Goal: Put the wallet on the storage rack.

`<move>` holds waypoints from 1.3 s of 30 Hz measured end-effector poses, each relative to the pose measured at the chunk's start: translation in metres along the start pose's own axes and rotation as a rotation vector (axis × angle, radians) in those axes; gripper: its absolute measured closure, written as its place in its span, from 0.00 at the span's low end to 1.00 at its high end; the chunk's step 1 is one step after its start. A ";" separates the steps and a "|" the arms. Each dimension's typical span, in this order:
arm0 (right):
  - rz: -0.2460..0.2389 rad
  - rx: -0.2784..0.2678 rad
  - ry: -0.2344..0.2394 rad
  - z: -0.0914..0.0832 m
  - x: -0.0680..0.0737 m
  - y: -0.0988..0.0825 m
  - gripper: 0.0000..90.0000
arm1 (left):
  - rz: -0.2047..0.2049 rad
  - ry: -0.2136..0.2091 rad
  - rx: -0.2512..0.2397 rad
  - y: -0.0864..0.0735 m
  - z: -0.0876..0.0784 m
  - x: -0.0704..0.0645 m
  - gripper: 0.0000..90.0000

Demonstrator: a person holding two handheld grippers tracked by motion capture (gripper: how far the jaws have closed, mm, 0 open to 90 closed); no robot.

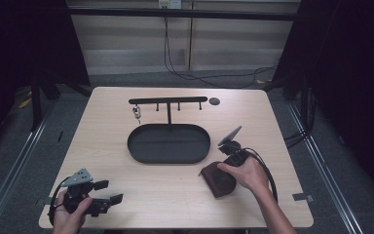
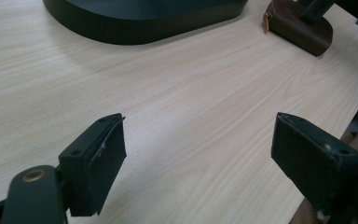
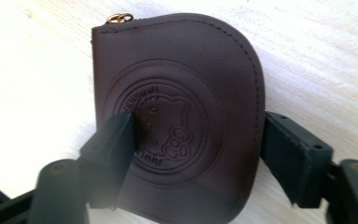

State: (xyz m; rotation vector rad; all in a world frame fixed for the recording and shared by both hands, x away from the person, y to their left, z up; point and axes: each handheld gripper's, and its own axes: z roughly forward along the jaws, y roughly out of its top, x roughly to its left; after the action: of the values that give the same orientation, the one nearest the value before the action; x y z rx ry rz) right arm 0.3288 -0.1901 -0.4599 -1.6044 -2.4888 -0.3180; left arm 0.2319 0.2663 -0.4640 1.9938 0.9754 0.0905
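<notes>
A brown leather pouch (image 1: 218, 180) with an embossed round emblem and a brass zip ring lies flat on the right of the wooden table. In the right gripper view the pouch (image 3: 182, 84) sits under my right gripper (image 3: 196, 144): one jaw rests on its face and the other stands at its curved edge, with no clamp on it. From above, my right gripper (image 1: 222, 170) points down at the pouch under the person's hand. At the near left corner my left gripper (image 1: 109, 191) lies held, open and empty (image 2: 198, 149). The pouch (image 2: 303, 30) appears far off in the left gripper view.
A black oval tray (image 1: 136, 146) stands mid-table with a T-shaped hook rack (image 1: 168, 100) rising from its back. A small key-like item (image 1: 136, 113) hangs from the rack's left end. A dark disc (image 1: 215, 101) lies at the back. The tray's wall (image 2: 144, 28) shows ahead of the left gripper.
</notes>
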 end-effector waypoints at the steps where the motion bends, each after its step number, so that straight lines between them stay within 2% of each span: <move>1: 0.005 0.003 0.008 0.000 0.000 0.000 0.34 | -0.001 -0.002 0.000 0.000 0.000 0.000 0.19; 3: 0.008 0.000 0.025 -0.001 0.000 0.000 0.36 | 0.000 -0.002 0.001 0.000 0.000 0.000 0.19; 8: 0.019 -0.001 0.004 -0.002 0.002 -0.001 0.39 | 0.001 0.000 0.000 0.000 0.000 0.000 0.19; 9: 0.018 -0.002 -0.004 -0.004 0.002 0.000 0.43 | 0.002 -0.004 -0.005 0.000 -0.001 0.001 0.19; 11: 0.021 -0.023 -0.006 -0.011 0.001 0.000 0.58 | 0.004 -0.006 -0.018 0.000 -0.003 0.001 0.19; 17: 0.018 -0.019 -0.032 -0.015 0.002 -0.001 0.61 | 0.003 -0.005 -0.026 0.000 -0.004 0.001 0.19; 18: 0.016 -0.030 -0.036 -0.019 0.002 0.000 0.70 | 0.003 -0.010 -0.020 0.001 -0.003 0.001 0.19; 20: 0.012 -0.038 -0.038 -0.023 0.002 -0.001 0.74 | 0.005 -0.009 -0.020 0.001 -0.003 0.001 0.19; 22: 0.009 -0.040 -0.061 -0.027 0.003 0.000 0.76 | 0.004 -0.011 -0.018 0.000 -0.003 0.001 0.19; 26: 0.011 -0.041 -0.069 -0.034 0.005 0.001 0.81 | 0.001 -0.002 -0.024 0.001 -0.004 0.002 0.19; 33: 0.005 -0.026 -0.067 -0.039 0.007 0.003 0.83 | -0.006 0.000 -0.022 0.001 -0.004 0.003 0.19; 36: 0.004 -0.035 -0.046 -0.044 0.008 0.004 0.88 | -0.003 -0.004 -0.021 0.001 -0.004 0.003 0.19; 39: -0.005 -0.053 -0.063 -0.052 0.011 0.004 0.91 | -0.001 0.001 -0.022 0.001 -0.004 0.003 0.19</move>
State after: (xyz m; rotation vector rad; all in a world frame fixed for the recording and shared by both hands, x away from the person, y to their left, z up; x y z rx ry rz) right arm 0.3293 -0.1921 -0.4064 -1.6534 -2.5517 -0.3421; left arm 0.2324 0.2708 -0.4616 1.9736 0.9719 0.1009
